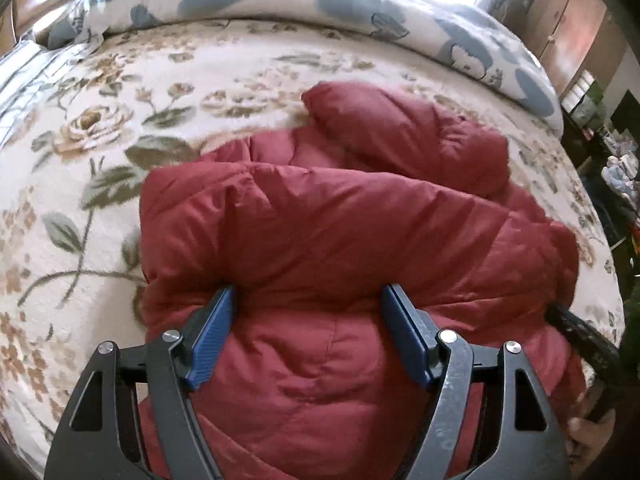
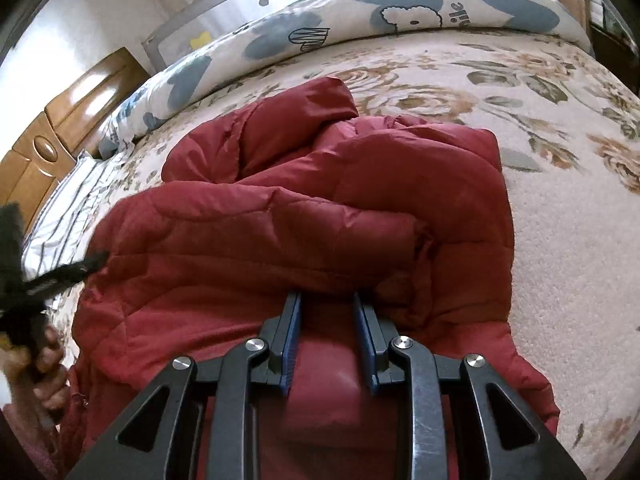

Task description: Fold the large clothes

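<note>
Fingertips of both grippers (image 1: 307, 294) (image 2: 327, 300) vanish under jacket (image 1: 340, 220) folds.

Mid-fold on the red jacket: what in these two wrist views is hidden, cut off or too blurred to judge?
- Left wrist view: the puffy red quilted jacket bulges between the left tool fingers; whether they pinch fabric is hidden.
- Right wrist view: the right tool tips vanish under a jacket fold, so its grip is unclear.
- Both views: the jacket's near hem is cut off by the tool frames.
- Right wrist view: the person's left hand is blurred at the edge.

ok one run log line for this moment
stage: mid-fold | red padded jacket bunched on floral blanket | left gripper open at fold | right gripper open at fold
</note>
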`<act>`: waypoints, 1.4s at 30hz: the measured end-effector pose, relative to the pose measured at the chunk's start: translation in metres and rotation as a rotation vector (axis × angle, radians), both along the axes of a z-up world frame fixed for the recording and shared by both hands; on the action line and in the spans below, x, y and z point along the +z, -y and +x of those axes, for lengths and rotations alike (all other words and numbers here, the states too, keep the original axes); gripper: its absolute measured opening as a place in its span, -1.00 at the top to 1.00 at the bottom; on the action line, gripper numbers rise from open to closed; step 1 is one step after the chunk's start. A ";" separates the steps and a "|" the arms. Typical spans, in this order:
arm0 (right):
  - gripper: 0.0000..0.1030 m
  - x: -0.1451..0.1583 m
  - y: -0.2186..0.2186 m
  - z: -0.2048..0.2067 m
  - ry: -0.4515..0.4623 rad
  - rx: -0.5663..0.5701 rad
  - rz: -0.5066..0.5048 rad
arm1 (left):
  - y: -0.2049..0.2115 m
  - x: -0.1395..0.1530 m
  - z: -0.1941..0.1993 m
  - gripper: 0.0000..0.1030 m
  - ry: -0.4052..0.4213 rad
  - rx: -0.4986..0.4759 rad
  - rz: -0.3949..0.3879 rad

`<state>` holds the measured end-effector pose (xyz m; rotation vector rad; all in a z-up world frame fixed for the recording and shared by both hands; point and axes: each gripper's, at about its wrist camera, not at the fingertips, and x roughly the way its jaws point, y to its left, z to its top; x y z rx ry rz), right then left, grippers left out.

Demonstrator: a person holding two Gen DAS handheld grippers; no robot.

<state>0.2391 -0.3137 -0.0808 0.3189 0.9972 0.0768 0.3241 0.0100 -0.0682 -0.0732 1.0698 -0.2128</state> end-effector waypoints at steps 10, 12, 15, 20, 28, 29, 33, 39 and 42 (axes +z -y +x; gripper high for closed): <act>0.36 -0.001 0.003 -0.003 -0.009 -0.021 -0.024 | 0.002 -0.003 -0.007 -0.47 -0.001 -0.008 0.031; 0.37 -0.007 0.005 -0.002 -0.011 -0.016 -0.020 | -0.002 0.006 -0.015 -0.46 0.003 0.004 0.019; 0.42 -0.010 0.011 -0.002 -0.014 -0.026 0.006 | -0.008 0.015 -0.036 -0.46 0.022 0.008 0.012; 0.42 -0.012 0.011 -0.005 0.000 -0.028 0.010 | -0.016 -0.010 -0.040 -0.54 -0.042 0.027 0.033; 0.42 -0.013 0.009 -0.006 0.010 -0.032 0.003 | -0.016 -0.017 -0.035 -0.66 -0.045 0.035 0.030; 0.42 -0.013 0.009 -0.006 0.010 -0.032 0.004 | -0.018 -0.018 -0.035 -0.66 -0.044 0.036 0.024; 0.41 -0.008 0.012 -0.007 0.007 -0.037 0.028 | -0.024 -0.009 -0.040 -0.65 -0.061 0.052 -0.001; -0.10 0.026 0.007 -0.041 0.001 -0.039 0.052 | -0.041 0.016 -0.081 -0.64 -0.051 0.101 -0.070; -0.31 0.047 -0.002 -0.070 0.041 -0.002 0.060 | -0.051 0.020 -0.110 -0.64 -0.056 0.130 -0.100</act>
